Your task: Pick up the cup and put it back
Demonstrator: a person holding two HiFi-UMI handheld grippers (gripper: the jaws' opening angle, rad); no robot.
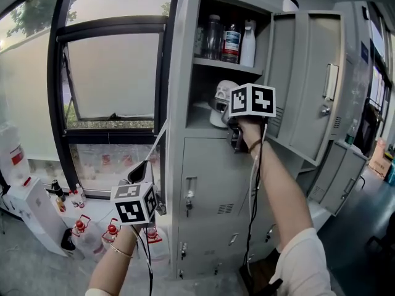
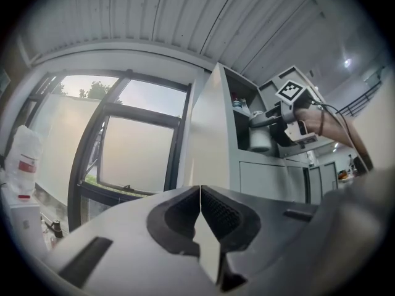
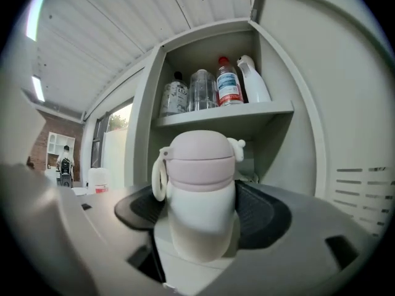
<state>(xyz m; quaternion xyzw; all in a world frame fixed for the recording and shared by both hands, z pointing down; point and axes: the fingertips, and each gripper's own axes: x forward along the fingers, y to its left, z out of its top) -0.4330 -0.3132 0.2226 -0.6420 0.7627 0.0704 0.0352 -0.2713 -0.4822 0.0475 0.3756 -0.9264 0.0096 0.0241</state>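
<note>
Because the cup (image 3: 200,184) is a smooth, rigid flask with a pale lid and a side loop, we judge it stiff, slippery and of modest weight, though its fill cannot be seen. We therefore take it across the straight body below the lid, never by the loop. The right gripper (image 3: 200,211) does so now: its jaws stand wide, pads pressed on both sides of the body, with the cup upright at the mouth of the open locker (image 1: 210,165), over its lower shelf (image 1: 199,122); whether the base touches we cannot tell. The left gripper (image 2: 200,217) is closed and empty, low beside the window (image 1: 111,79). The shelf looks like flat painted metal — headroom is capped by the upper shelf carrying bottles (image 3: 213,91), while the door (image 1: 302,85) stands swung clear.
</note>
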